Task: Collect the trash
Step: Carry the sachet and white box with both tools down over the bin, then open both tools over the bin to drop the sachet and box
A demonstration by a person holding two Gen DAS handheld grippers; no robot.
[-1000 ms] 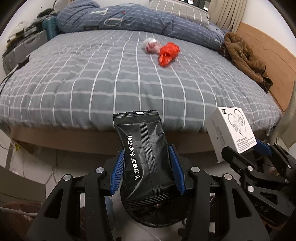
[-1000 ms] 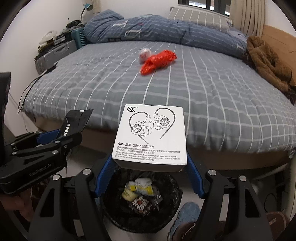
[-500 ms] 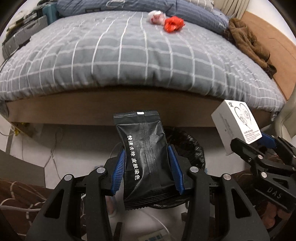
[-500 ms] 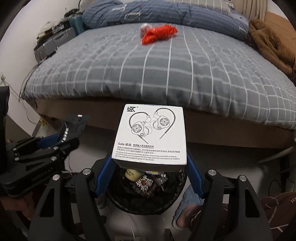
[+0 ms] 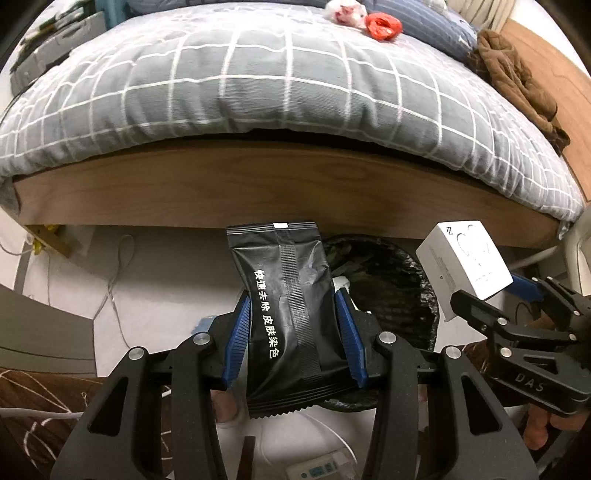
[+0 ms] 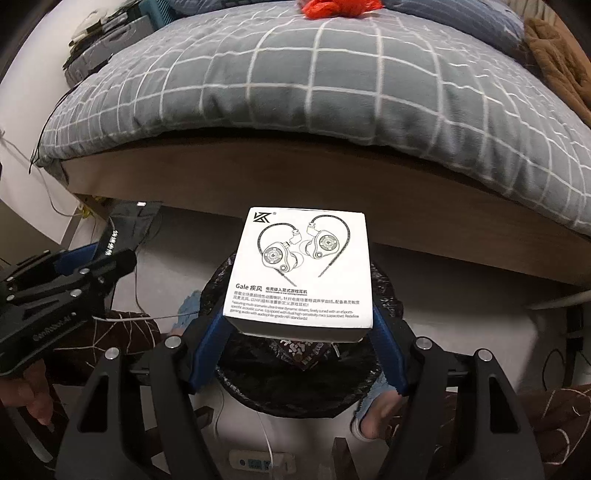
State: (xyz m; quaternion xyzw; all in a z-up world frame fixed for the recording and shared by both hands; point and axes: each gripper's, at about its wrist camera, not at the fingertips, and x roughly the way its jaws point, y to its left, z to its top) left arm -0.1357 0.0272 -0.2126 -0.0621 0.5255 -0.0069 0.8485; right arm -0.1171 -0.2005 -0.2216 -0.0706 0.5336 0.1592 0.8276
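Note:
My left gripper (image 5: 293, 321) is shut on a black foil packet (image 5: 286, 295) with white Chinese text, held upright just left of a black-lined trash bin (image 5: 391, 280) on the floor. My right gripper (image 6: 299, 332) is shut on a white earphone box (image 6: 301, 266), held directly over the bin (image 6: 295, 373). The box also shows in the left wrist view (image 5: 465, 266), and the packet in the right wrist view (image 6: 125, 229). A red plastic bag (image 5: 384, 26) and a white crumpled wad (image 5: 341, 11) lie far back on the bed.
The bed with a grey checked duvet (image 5: 280, 85) and wooden frame (image 5: 258, 192) stands right behind the bin. A brown jacket (image 5: 517, 77) lies on the bed's right side. Cables (image 5: 114, 280) and a power strip (image 5: 317, 469) lie on the floor. A foot (image 6: 380, 410) stands beside the bin.
Both grippers have dropped lower and tilted down toward the bin, still holding the packet and the box. The bed now fills the upper view and the bin is closer.

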